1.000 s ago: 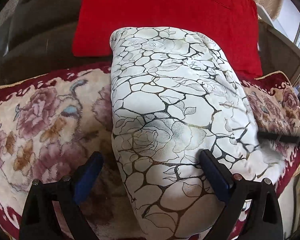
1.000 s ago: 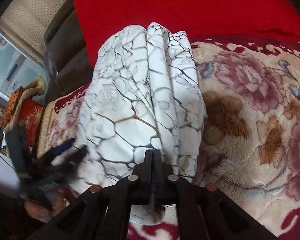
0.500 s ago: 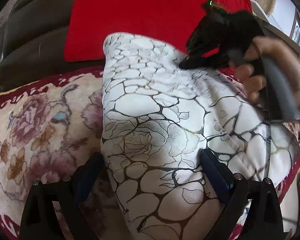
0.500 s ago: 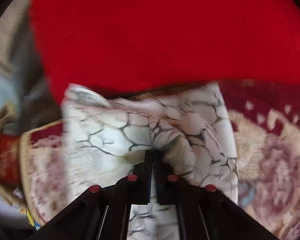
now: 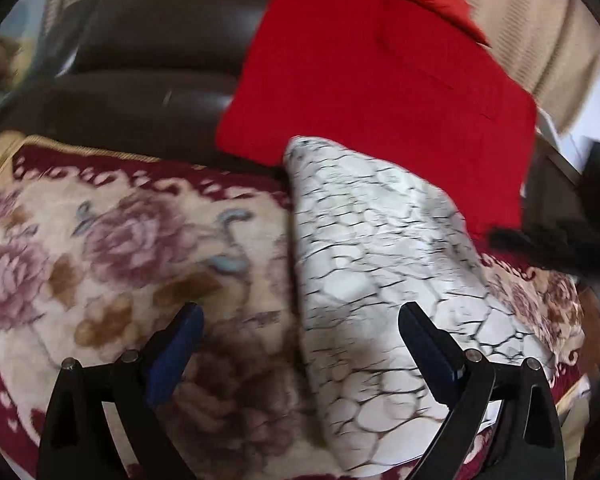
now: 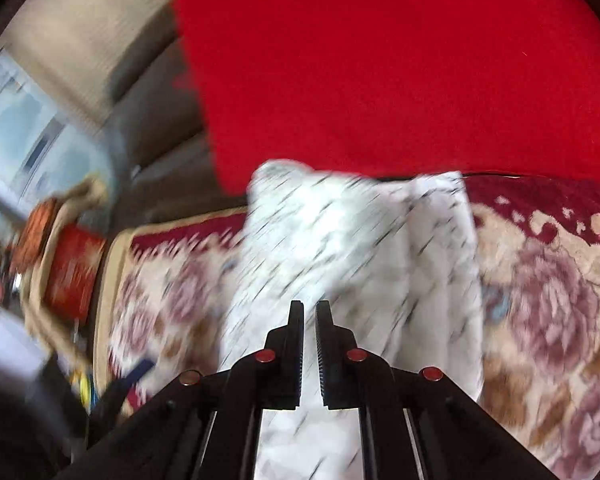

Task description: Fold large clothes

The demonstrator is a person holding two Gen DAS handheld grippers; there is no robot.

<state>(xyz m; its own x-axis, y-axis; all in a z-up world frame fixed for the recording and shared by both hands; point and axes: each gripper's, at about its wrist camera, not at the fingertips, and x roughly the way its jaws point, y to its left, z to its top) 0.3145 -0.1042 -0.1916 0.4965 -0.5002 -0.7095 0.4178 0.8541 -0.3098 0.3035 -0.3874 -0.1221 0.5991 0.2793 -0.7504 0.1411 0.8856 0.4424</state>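
Since half a second ago our right gripper (image 6: 309, 314) has let go of the white crackle-print garment (image 5: 380, 280) and drawn back; its fingers are parting, a narrow gap showing with no cloth between them. That garment lies folded into a thick bundle on the floral blanket (image 5: 100, 248), its far end against the red cushion (image 5: 380, 80). Our left gripper (image 5: 300, 332) hangs above it, fingers spread wide and holding nothing. We judge this fold finished; next comes squaring the bundle or one more fold.

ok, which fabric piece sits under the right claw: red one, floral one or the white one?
The white crackle-print garment, folded, lying on the floral blanket; the right claw, opening with nothing gripped, hangs over it.
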